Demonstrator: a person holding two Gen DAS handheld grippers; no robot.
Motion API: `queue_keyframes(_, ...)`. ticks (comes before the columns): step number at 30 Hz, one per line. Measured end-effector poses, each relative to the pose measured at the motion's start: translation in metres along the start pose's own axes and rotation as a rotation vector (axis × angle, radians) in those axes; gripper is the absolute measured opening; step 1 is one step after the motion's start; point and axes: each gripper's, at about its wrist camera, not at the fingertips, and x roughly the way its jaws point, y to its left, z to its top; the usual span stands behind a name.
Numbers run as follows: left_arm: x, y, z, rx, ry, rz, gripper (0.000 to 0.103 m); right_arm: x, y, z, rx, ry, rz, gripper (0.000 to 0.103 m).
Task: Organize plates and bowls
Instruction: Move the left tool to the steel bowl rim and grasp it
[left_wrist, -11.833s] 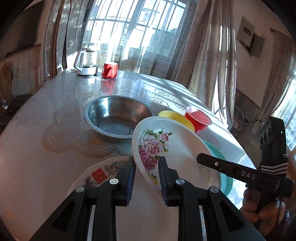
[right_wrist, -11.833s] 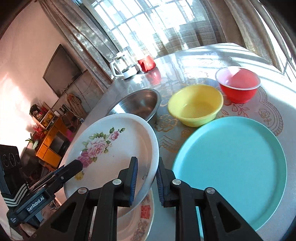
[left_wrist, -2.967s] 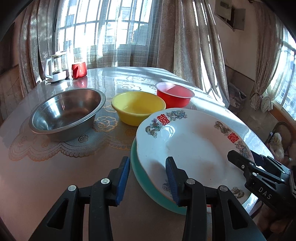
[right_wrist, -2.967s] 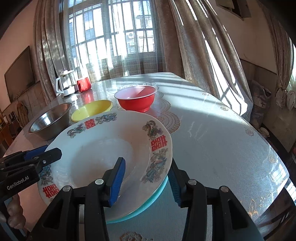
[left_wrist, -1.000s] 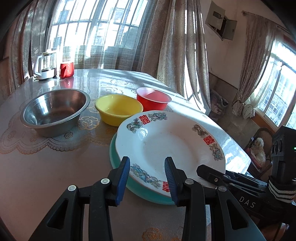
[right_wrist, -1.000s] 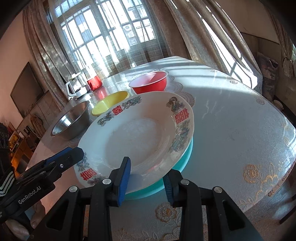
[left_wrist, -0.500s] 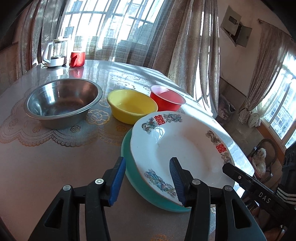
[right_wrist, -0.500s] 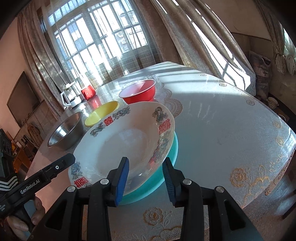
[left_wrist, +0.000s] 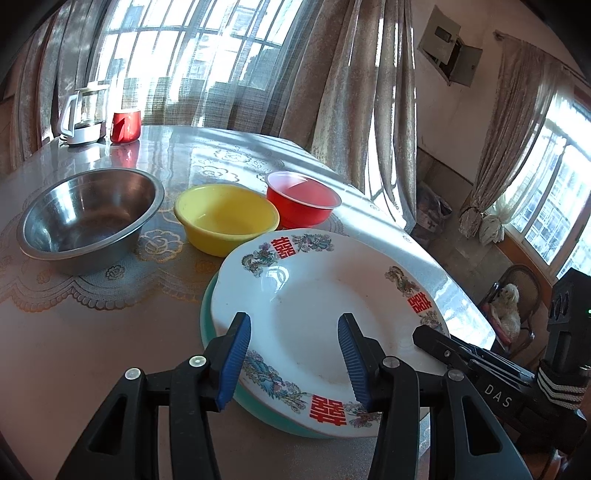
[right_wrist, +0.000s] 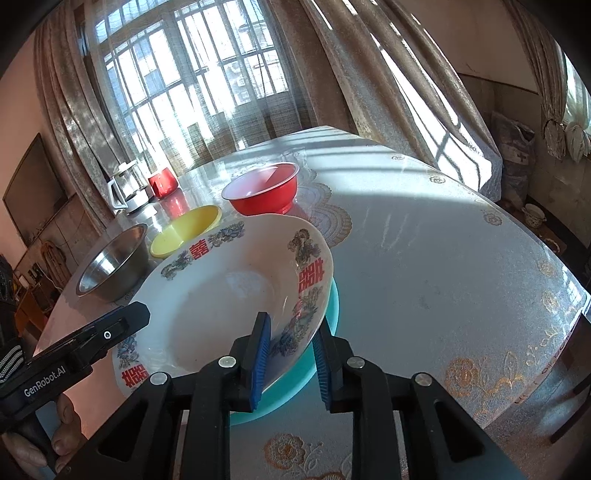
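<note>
Right wrist view: my right claw (right_wrist: 290, 354) sits nearest, its blue pads straddling the near rim of the white porcelain plate with red characters and dragon motifs (right_wrist: 229, 295); a gap shows on either side of the rim, so I judge the claw parted and not pinching.
Left claw: my left claw (left_wrist: 293, 360) is spread wide over the opposite edge of the same plate (left_wrist: 325, 314), gripping nothing.
Plate stack: the white plate rests on the round teal plastic plate (right_wrist: 330, 310), whose rim peeks out beneath it; both sit on the round lace-patterned table (right_wrist: 424, 258), near my edge.
Step in hand: I judge the plate stack just placed and the claws at the point of letting go, so the plates look sorted.
Bowls beyond: the yellow plastic bowl (left_wrist: 226, 218) sits just behind the plates, the red plastic bowl (left_wrist: 303, 203) just beside it, the wide stainless steel bowl (left_wrist: 88, 218) to the left, all separate.
Next move: I need to back both claws clear of the rim without nudging the stack, then reach for a bowl; nesting small into large seems likely.
Far end: a white electric kettle (left_wrist: 83, 118) and a red mug (left_wrist: 125, 125) stand by the window.
</note>
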Motion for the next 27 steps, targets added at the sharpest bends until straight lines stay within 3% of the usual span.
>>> queue_keyframes(7, -0.005, 0.005, 0.004, 0.015, -0.011, 0.115, 0.05, 0.002, 0.001, -0.004, 0.026, 0.022, 0.022, 0.023)
queue_keyframes(14, -0.015, 0.02, -0.001, -0.005, -0.02, 0.147, 0.05, -0.001, 0.002, -0.005, 0.021, 0.025, 0.014, 0.024)
queue_keyframes(17, -0.022, 0.033, -0.002, -0.028, -0.022, 0.163, 0.05, -0.008, 0.002, -0.002, -0.003, -0.011, -0.029, 0.031)
queue_keyframes(22, -0.031, 0.061, -0.003, -0.073, -0.029, 0.207, 0.05, -0.024, 0.0, 0.01, -0.02, -0.081, -0.087, 0.033)
queue_keyframes(27, -0.038, 0.092, -0.006, -0.13, -0.032, 0.258, 0.052, -0.028, 0.015, 0.022, -0.053, -0.101, -0.045, 0.034)
